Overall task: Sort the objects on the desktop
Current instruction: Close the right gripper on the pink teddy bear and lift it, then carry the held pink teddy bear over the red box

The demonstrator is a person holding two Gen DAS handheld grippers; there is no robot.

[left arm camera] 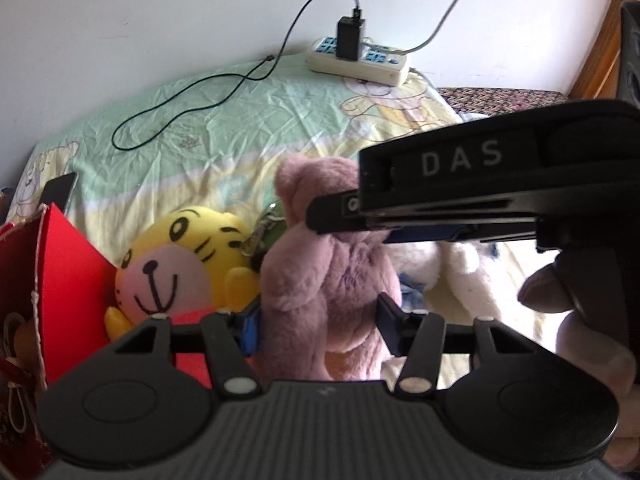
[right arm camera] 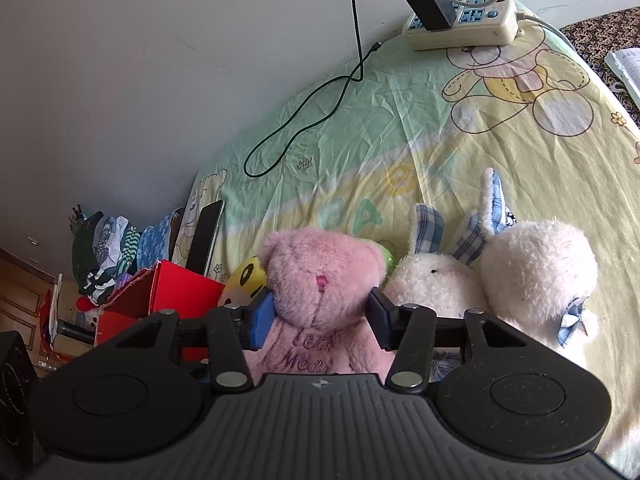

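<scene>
Standing upright, fluffy pink bear (right arm camera: pixel 320 280), purple stitched lettering on belly.

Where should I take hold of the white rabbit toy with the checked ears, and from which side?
Probably grip the white rabbit across its round head, coming from above and the near side. The head is soft and free on top, while the pink bear presses at one side and the other white toy at the other; the thin ears would slip.

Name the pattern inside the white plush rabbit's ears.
Blue-and-white plaid on the white plush rabbit's ears, clearest in the right wrist view.
</scene>
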